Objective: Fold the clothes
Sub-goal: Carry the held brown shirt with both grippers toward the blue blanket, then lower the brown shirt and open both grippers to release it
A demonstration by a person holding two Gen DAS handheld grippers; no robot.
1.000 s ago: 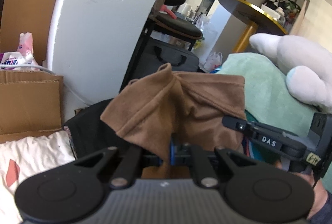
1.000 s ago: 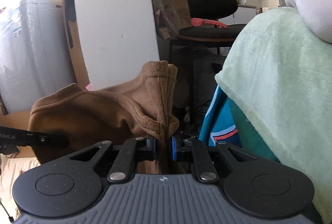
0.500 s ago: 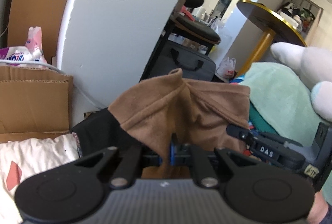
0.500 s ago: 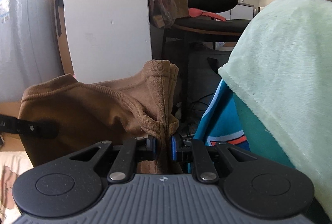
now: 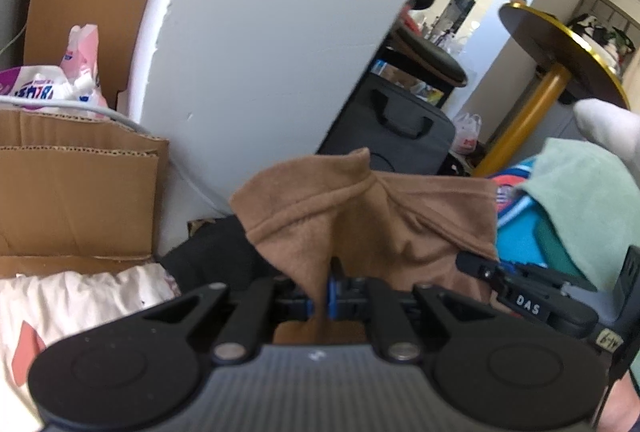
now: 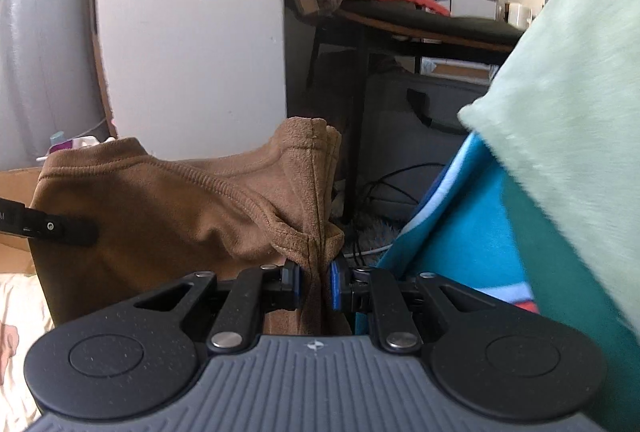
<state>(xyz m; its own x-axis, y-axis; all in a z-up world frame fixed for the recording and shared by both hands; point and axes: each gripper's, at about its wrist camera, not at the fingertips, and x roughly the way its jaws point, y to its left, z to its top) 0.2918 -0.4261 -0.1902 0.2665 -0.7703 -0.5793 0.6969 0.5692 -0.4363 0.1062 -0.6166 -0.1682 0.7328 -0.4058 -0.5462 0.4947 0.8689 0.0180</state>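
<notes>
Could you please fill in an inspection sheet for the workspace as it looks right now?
Surface: white patterned bedding at lower left.
Job's things: brown garment held up between both grippers; black cloth behind it.
Clutter: cardboard boxes, mint green blanket, turquoise fabric, white plush toy.
Grippers: left gripper shut on the garment; right gripper shut on a bunched edge.
Cables: grey cable over the boxes; black cables on the floor.
Surroundings: white wall, round gold-edged table, black stool.
</notes>
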